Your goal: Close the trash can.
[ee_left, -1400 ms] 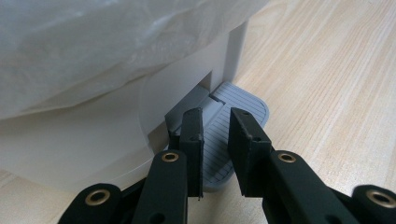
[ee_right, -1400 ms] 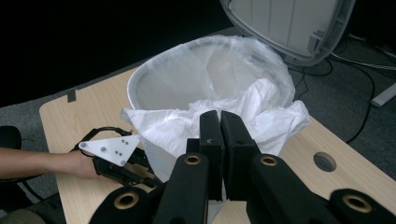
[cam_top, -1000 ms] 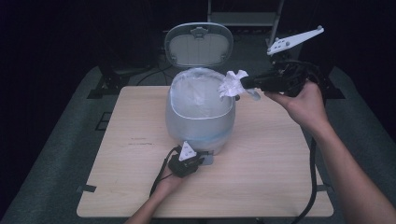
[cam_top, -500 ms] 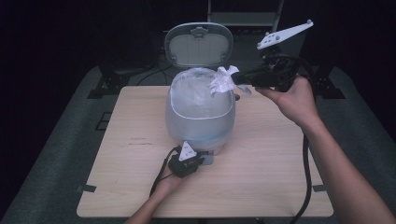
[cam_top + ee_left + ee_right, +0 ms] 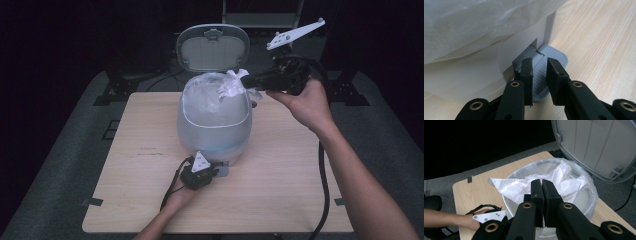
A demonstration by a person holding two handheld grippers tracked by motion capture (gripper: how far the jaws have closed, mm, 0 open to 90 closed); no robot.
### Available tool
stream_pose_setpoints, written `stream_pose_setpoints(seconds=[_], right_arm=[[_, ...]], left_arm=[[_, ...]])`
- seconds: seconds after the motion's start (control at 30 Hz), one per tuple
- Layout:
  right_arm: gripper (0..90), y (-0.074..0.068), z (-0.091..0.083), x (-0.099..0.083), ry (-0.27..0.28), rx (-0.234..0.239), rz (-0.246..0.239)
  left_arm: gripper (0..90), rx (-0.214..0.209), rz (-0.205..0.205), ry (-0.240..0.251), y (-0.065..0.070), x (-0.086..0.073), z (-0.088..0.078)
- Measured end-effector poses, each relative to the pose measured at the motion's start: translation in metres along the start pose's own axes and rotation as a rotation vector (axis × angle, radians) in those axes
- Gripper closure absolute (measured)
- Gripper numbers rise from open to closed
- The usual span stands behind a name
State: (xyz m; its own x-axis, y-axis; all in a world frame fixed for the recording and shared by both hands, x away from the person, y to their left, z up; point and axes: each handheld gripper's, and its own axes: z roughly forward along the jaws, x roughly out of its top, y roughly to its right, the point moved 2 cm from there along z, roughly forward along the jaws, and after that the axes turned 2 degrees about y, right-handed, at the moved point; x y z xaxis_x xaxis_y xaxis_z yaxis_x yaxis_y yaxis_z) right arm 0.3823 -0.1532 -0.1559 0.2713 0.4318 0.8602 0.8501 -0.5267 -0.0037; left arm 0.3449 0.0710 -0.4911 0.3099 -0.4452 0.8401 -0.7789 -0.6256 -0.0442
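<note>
The left gripper (image 5: 216, 172), jaws drawn close with only a narrow gap and nothing between them, presses on the grey pedal (image 5: 549, 67) at the bin's (image 5: 214, 131) foot, lid (image 5: 213, 48) standing open. Right of it, the right gripper (image 5: 248, 81) clamps crumpled white tissue (image 5: 231, 85) just above the bin's rim. No readable writing shows anywhere.

The right claw (image 5: 248, 80) holds crumpled white tissue (image 5: 231, 84) above the open-lidded pedal bin (image 5: 214, 120).
</note>
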Motion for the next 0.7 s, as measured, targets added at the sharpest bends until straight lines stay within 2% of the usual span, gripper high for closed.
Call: stream_pose_setpoints(seconds=[0.7], right_arm=[[87.5,-0.004,0.022,0.011,-0.008,0.032,-0.013]], left_arm=[[75.5,0.002,0.001,0.001,0.0,0.0,0.0]])
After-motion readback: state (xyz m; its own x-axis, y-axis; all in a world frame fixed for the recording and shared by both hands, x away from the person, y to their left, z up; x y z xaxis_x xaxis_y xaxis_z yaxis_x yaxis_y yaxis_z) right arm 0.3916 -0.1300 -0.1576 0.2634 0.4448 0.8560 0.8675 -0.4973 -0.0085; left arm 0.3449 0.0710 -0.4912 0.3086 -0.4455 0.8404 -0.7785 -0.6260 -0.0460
